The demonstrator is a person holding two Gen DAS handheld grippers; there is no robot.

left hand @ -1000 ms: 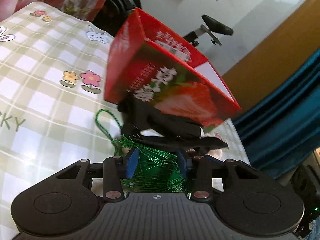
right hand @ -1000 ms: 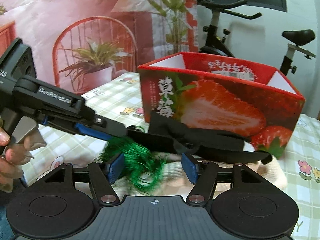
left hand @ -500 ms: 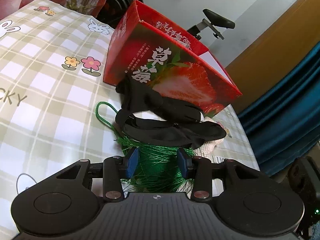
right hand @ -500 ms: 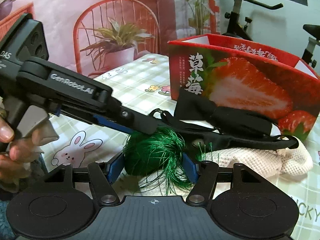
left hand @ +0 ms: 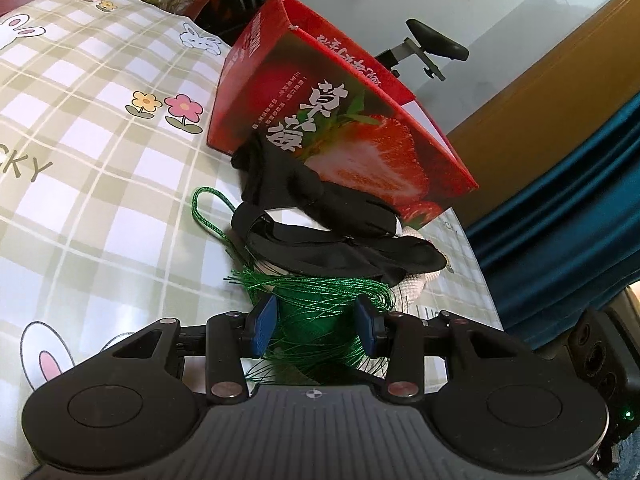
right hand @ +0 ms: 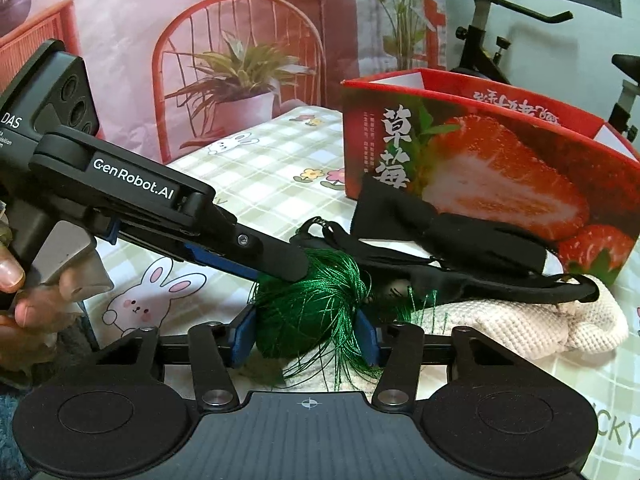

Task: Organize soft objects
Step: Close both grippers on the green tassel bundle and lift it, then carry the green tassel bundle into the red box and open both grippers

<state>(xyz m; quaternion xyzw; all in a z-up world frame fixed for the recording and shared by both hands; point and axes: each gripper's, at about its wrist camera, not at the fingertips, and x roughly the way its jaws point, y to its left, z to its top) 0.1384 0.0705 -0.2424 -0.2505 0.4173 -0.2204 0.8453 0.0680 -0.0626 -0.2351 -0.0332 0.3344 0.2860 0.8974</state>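
Observation:
A green tassel of shiny thread (left hand: 316,312) lies on the checked tablecloth, with its green cord loop (left hand: 204,208) trailing left. My left gripper (left hand: 316,322) has both blue pads around the tassel. My right gripper (right hand: 306,330) also has its pads on either side of the tassel (right hand: 308,304), and the left gripper's black finger (right hand: 256,250) reaches over it from the left. Black fabric pieces (left hand: 320,224) lie between the tassel and the red strawberry box (left hand: 344,120). A cream knitted item (right hand: 520,322) lies under the black fabric (right hand: 440,232).
The open red strawberry box (right hand: 480,148) stands on the table behind the pile. The tablecloth (left hand: 80,160) has flower and rabbit prints. An exercise bike (right hand: 500,20) stands behind the table. A blue curtain (left hand: 568,208) hangs at the right.
Both grippers came down and closed in on the green tassel. The box and the black fabric now sit farther off and lower in both views.

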